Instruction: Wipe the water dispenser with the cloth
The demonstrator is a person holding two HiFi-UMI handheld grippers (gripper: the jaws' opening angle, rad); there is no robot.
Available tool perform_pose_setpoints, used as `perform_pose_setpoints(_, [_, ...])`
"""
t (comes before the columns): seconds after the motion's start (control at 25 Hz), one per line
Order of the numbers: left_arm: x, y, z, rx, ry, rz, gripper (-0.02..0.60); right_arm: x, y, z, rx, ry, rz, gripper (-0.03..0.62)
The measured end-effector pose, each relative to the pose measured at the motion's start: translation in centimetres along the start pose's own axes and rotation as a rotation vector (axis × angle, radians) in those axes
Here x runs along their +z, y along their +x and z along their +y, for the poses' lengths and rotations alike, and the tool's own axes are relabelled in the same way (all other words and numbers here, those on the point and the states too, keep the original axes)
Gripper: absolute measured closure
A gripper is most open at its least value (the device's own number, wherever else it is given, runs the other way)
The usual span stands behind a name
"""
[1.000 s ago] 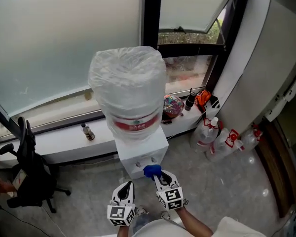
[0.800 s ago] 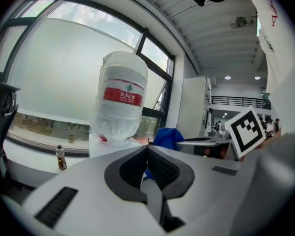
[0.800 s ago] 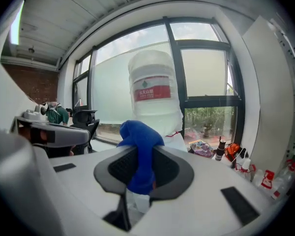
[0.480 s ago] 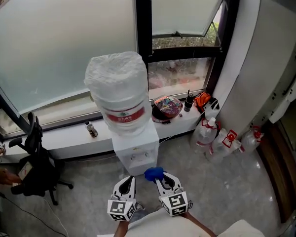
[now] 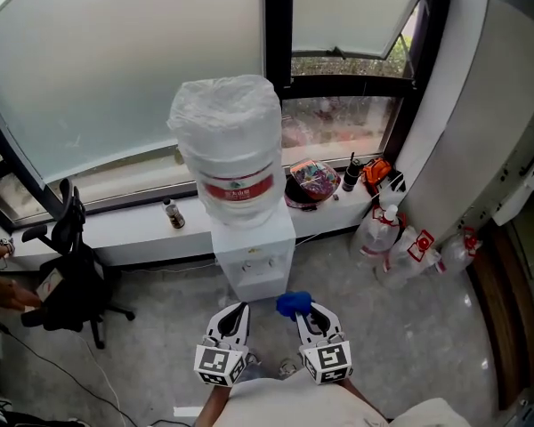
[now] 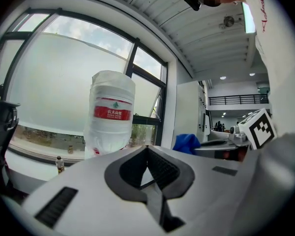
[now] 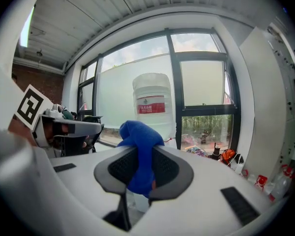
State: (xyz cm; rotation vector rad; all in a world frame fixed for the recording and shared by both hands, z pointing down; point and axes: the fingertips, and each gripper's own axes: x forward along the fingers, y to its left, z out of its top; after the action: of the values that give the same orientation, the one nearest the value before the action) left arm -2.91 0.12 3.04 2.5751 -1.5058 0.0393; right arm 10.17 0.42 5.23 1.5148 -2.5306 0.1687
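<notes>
Water dispenser (image 5: pixel 254 261): a white cabinet was set against the window sill (image 5: pixel 116 234), with two taps seen on its front.
Water bottle (image 5: pixel 229 149): a large bottle was seated upside down on the dispenser; a red label band was seen and thin plastic film was wrapped over the top. It was also seen in the left gripper view (image 6: pixel 110 112) and the right gripper view (image 7: pixel 155 100).
Cloth (image 5: pixel 293 304): a blue cloth was bunched up and held low in front of the dispenser, apart from it; in the right gripper view (image 7: pixel 137 132) it was seen sticking up past the jaw tips.
Right gripper (image 5: pixel 304 315): the jaws were clamped on the cloth, and the gripper (image 7: pixel 141 154) was pointed at the dispenser.
Left gripper (image 5: pixel 236 315): the jaws were brought together with nothing between them (image 6: pixel 147 150); it was held beside the right gripper, near the dispenser's base.
Small bottle (image 5: pixel 172 213): stood upright on the sill, left of the dispenser.
Bowl (image 5: pixel 310 181): set on the sill right of the dispenser, filled with colourful items.
Office chair (image 5: pixel 67 283): a black chair was placed at the left, well apart from the dispenser.
Spray bottles (image 5: pixel 387 234): grouped on the floor at the right, by the wall.
</notes>
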Motion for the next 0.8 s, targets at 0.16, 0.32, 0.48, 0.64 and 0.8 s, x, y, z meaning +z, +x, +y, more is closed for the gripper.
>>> perform_pose_setpoints(0.16, [0.1, 0.1, 0.3, 0.003, -0.010, -0.006, 0.571, 0.2, 0.5, 0.8, 0.028, -0.017, 0.002, 0.516])
perform_pose_setpoints(0.32, [0.2, 0.3, 0.6, 0.008, -0.015, -0.011, 0.571, 0.4, 0.8, 1.0, 0.042, -0.031, -0.008, 0.516])
perform_pose_setpoints(0.48, [0.3, 1.1, 0.5, -0.001, -0.009, -0.012, 0.571, 0.8, 1.3, 0.7, 0.045, -0.034, -0.022, 0.516])
perform_pose_setpoints(0.64, [0.2, 1.3, 0.2, -0.008, -0.009, -0.007, 0.571, 0.8, 1.3, 0.3, 0.036, -0.028, -0.020, 0.516])
perform_pose_setpoints(0.8, [0.2, 1.6, 0.2, -0.007, -0.008, -0.005, 0.571, 0.7, 1.3, 0.2, 0.036, -0.028, -0.016, 0.516])
